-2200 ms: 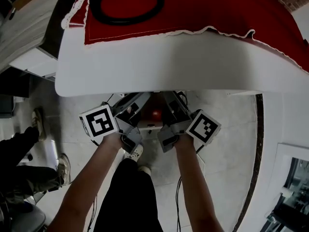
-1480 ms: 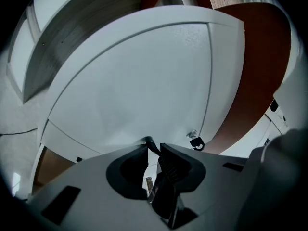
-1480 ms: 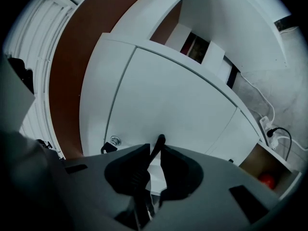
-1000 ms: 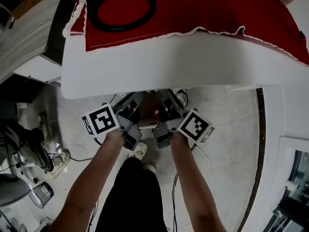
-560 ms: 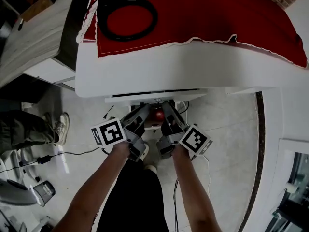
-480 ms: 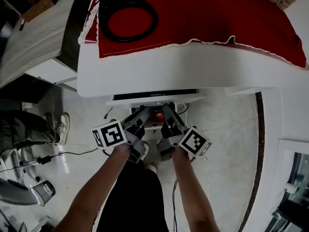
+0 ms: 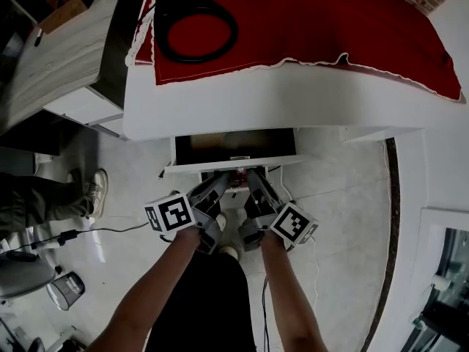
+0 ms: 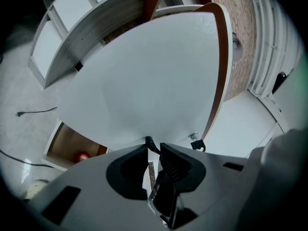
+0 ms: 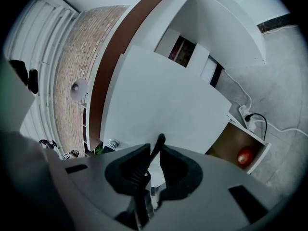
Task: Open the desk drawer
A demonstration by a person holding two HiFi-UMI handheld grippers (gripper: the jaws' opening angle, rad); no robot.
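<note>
The desk drawer (image 7: 220, 166) stands partly out from under the white tabletop (image 7: 293, 97) at the centre of the head view, its front running left to right. Just below that front, side by side, the left gripper (image 7: 218, 187) and right gripper (image 7: 253, 183) each pinch the thin dark handle (image 8: 150, 145), jaws nearly together. Neither is nearer. I judge the pull runs straight down the frame, toward the person.

Head view: dim, underexposed; my arms (image 7: 139, 306) murky. White worktop (image 7: 220, 112) edge brightest; its shadow fills the drawer (image 7: 212, 166). Views from my left tongs (image 8: 153, 150) and right tongs (image 9: 155, 153): heavy fisheye bend, black vignetted corners, soft near housings, flat grey light.
</note>
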